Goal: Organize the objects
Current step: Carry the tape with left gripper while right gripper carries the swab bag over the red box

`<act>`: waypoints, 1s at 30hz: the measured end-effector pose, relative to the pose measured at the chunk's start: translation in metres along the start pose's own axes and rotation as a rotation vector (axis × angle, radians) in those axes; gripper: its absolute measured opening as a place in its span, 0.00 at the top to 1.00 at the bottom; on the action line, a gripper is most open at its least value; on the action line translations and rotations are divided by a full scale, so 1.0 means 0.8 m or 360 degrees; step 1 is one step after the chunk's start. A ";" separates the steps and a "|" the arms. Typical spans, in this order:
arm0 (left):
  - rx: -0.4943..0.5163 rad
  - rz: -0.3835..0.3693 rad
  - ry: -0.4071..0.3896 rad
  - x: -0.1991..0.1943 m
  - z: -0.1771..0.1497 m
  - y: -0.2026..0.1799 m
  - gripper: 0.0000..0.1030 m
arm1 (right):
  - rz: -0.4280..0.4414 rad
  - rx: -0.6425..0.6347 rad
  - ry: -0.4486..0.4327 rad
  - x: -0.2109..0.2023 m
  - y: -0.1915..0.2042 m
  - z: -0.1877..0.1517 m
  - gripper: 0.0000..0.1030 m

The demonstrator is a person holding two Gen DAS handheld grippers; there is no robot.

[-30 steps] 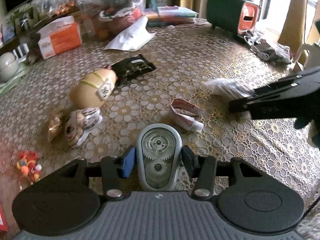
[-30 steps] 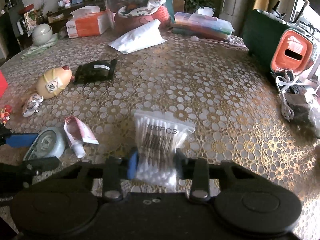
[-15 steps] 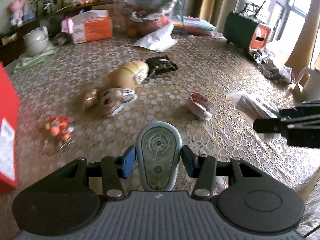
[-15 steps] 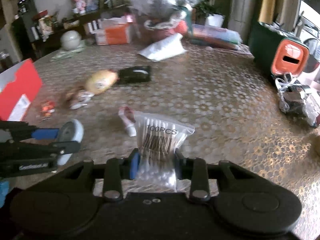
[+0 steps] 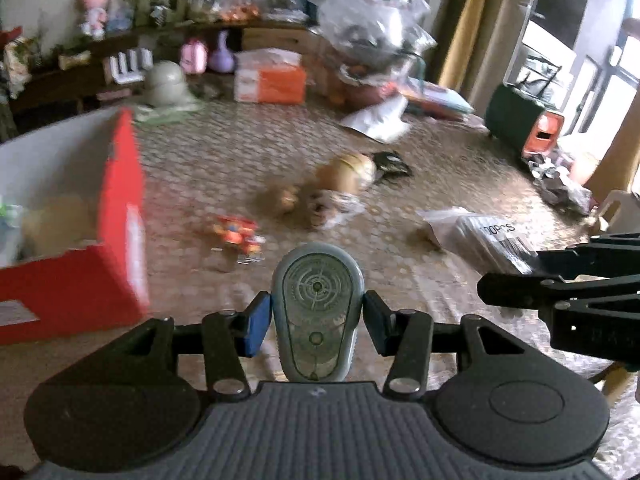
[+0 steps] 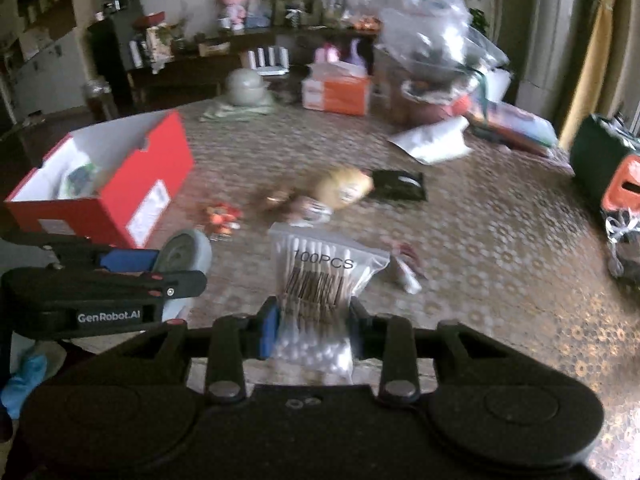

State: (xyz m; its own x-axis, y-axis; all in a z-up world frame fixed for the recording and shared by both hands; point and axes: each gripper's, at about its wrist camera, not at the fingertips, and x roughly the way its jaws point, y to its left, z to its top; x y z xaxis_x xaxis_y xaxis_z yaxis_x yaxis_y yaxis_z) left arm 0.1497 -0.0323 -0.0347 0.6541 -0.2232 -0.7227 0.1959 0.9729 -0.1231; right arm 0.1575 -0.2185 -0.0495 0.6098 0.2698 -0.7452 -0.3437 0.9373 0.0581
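Carry both loads over the red box (image 6: 108, 196) at the left of the frame and lower each inside its rim before you let go. Your left gripper (image 5: 317, 320) clamps the grey tape dispenser (image 5: 317, 312), level above the table. Your right gripper (image 6: 312, 324) pinches the cotton swab bag (image 6: 320, 280) at its lower end.

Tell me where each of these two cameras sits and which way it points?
Left wrist: rides the left gripper, looking along its fingers across the table; the gripper clamps a grey correction-tape dispenser, and the right gripper enters at right.
Right wrist: rides the right gripper, which clamps a cotton swab bag; the left gripper shows at left.
Shared: the red box, both held items.
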 end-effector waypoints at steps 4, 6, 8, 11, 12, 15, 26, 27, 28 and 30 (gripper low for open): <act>-0.0032 0.0037 -0.0049 -0.030 0.001 0.025 0.53 | 0.0033 -0.0048 -0.0031 -0.004 0.037 0.011 0.67; -0.0048 0.0054 -0.0079 -0.043 0.003 0.038 0.53 | 0.0053 -0.0080 -0.0047 -0.006 0.057 0.018 0.67; -0.0057 0.0075 -0.0105 -0.056 0.005 0.053 0.53 | 0.0064 -0.0125 -0.0071 -0.009 0.077 0.027 0.67; -0.0071 0.0109 -0.0137 -0.074 0.010 0.077 0.53 | 0.0075 -0.0192 -0.0112 -0.010 0.106 0.043 0.67; -0.0076 0.0130 -0.0152 -0.080 0.012 0.085 0.53 | 0.0082 -0.0213 -0.0129 -0.011 0.116 0.049 0.67; -0.0092 0.0184 -0.0188 -0.096 0.016 0.108 0.53 | 0.0111 -0.0271 -0.0177 -0.012 0.145 0.066 0.67; -0.0159 0.0353 -0.0266 -0.147 0.027 0.201 0.53 | 0.0226 -0.0419 -0.0231 0.006 0.228 0.109 0.67; -0.0161 0.0374 -0.0267 -0.150 0.029 0.209 0.53 | 0.0235 -0.0420 -0.0230 0.009 0.233 0.113 0.67; -0.0161 0.0391 -0.0266 -0.151 0.031 0.216 0.53 | 0.0242 -0.0421 -0.0229 0.013 0.239 0.116 0.67; -0.0151 0.0419 -0.0273 -0.152 0.036 0.231 0.53 | 0.0248 -0.0427 -0.0229 0.020 0.250 0.122 0.67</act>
State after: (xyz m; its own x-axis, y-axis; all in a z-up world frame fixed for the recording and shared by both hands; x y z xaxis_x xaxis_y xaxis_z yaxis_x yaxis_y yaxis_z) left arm 0.1271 0.1727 0.0503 0.7883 0.0375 -0.6141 -0.0600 0.9981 -0.0160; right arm 0.1684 -0.0050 0.0150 0.6229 0.4517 -0.6387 -0.6049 0.7958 -0.0272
